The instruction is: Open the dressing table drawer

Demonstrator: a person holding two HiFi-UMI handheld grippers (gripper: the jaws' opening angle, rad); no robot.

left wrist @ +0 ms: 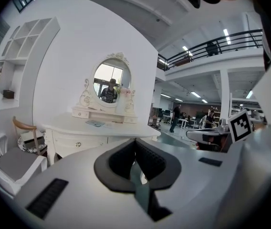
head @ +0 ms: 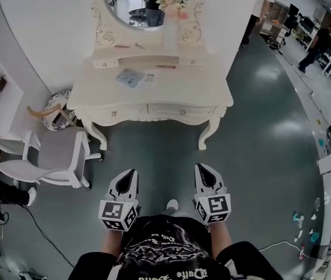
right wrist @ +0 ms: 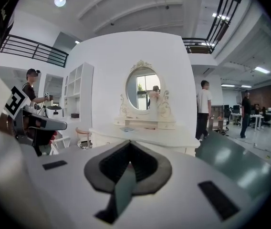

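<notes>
Holding nothing: L/R fingers [left wrist: 119, 160] [right wrist: 110, 164] together

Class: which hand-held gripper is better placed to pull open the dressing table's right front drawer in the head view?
Right. The right hand-held gripper lines up nearly with the right drawer; the left hand-held gripper sits nearer the left drawer. Both are shut, well short of the table.

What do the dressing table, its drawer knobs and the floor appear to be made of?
Dressing table: probably painted wood, cream, satin; the carved scrolls and curved legs suggest it. Drawer knobs: small and shiny, perhaps metal; too small to be sure. Floor: smooth dark grey-green coating, glossy, with bright reflected patches.
</notes>
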